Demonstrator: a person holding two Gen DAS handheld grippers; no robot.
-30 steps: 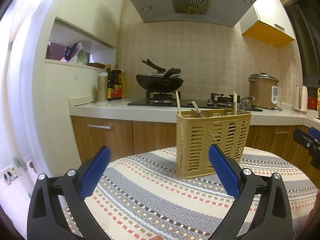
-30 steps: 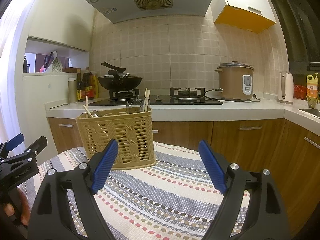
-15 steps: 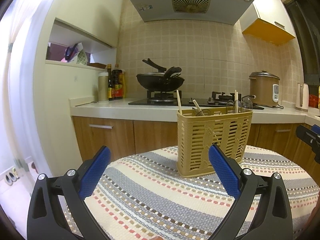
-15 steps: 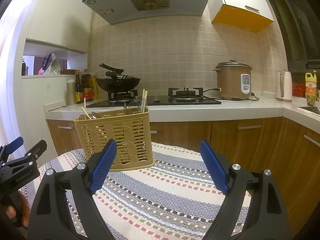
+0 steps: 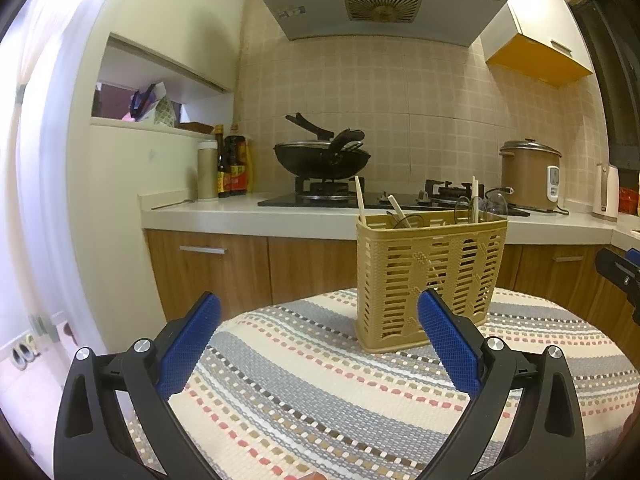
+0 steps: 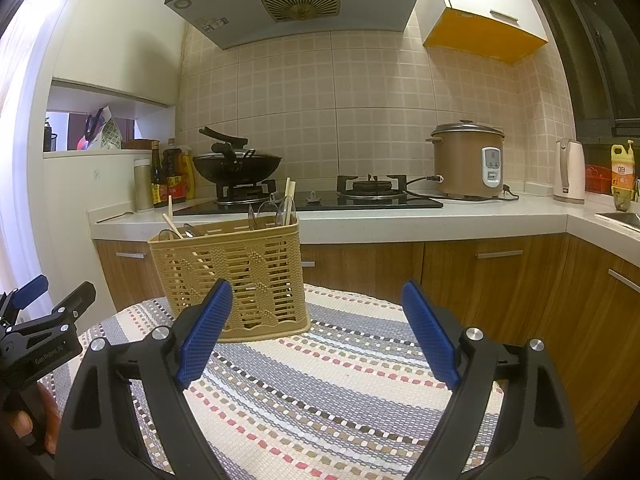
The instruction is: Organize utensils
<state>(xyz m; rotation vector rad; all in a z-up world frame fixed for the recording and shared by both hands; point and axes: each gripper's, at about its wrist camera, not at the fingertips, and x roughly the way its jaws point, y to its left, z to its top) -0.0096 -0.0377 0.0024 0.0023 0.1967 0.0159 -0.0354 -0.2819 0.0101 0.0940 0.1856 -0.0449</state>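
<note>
A tan slotted utensil basket (image 5: 430, 280) (image 6: 236, 272) stands upright on the striped round table (image 5: 320, 392) (image 6: 340, 380). Wooden chopsticks (image 5: 360, 204) (image 6: 289, 196) and clear plastic spoons (image 5: 474, 210) (image 6: 280, 210) stick out of its top. My left gripper (image 5: 318, 336) is open and empty, hovering over the table with the basket just beyond its right finger. My right gripper (image 6: 316, 328) is open and empty too, with the basket behind its left finger. No loose utensils show on the cloth.
Behind the table runs a kitchen counter (image 5: 248, 216) with a black wok (image 5: 320, 156) on the gas stove, sauce bottles (image 5: 234, 168), a brown rice cooker (image 6: 466, 160) and a white kettle (image 6: 570, 172). Wooden cabinets (image 6: 500, 276) stand close behind and to the right.
Both views have drifted only slightly. The grippers stay open and empty, and the basket has not moved.
</note>
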